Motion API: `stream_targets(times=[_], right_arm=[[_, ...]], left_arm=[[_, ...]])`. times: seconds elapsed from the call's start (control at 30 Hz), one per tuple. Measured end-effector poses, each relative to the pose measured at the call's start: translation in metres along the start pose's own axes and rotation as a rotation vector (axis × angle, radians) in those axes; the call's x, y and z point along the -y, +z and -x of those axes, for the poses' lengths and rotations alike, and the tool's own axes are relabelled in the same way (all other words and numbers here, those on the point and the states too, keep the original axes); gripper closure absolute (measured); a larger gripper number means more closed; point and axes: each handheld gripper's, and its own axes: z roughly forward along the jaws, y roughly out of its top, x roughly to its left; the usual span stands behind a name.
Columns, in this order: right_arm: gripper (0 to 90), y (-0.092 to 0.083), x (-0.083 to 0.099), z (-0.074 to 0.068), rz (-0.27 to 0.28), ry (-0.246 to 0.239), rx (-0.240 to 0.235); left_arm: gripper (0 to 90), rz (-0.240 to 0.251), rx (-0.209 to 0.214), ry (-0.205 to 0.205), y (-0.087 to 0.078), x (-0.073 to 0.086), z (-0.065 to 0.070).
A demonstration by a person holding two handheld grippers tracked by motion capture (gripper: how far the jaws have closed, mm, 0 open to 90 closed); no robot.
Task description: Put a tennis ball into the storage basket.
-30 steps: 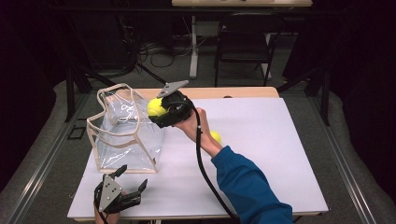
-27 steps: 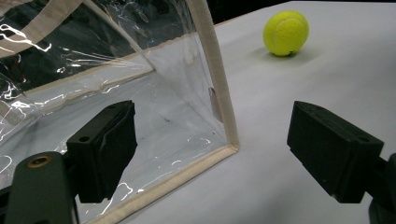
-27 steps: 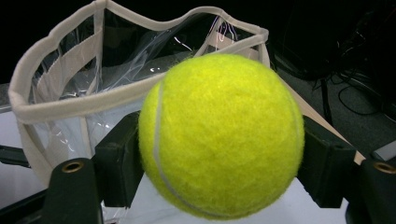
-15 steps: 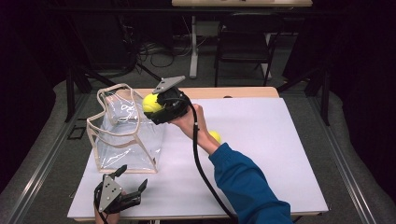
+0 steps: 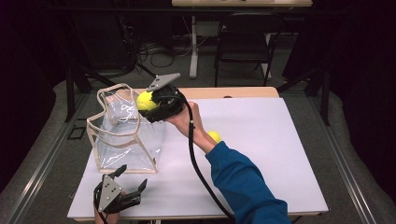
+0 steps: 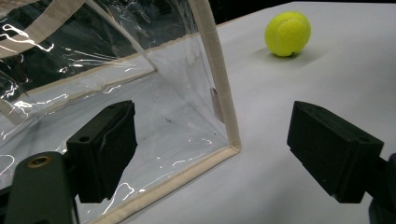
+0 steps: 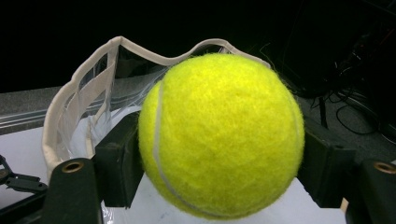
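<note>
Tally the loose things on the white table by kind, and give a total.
Yellow tennis balls: 2, one clamped in the right gripper above the bag, one lying on the table
Clear plastic bag with beige trim: 1
Total: 3

A fuzzy yellow tennis ball (image 7: 220, 135) with a pale curved seam sits clamped between the jaws of my right gripper (image 5: 148, 103), held in the air just above the open top of a clear plastic bag (image 5: 122, 135). The bag stands upright on the left side of the white worktop (image 5: 261, 154), its see-through walls crinkled and edged in cream fabric trim, with looping cream handles. A second yellow tennis ball (image 6: 287, 33) rests on the worktop to the right of the bag, near its middle.
</note>
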Motion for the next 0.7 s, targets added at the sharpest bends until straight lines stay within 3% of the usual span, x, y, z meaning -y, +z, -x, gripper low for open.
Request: stream_targets(times=[0.7], right_arm=[[26.0,0.011,-0.021,-0.013,0.005,-0.035,-0.021]], left_arm=[[16.0,0.001,0.004,0.000,-0.001,0.000,-0.001]])
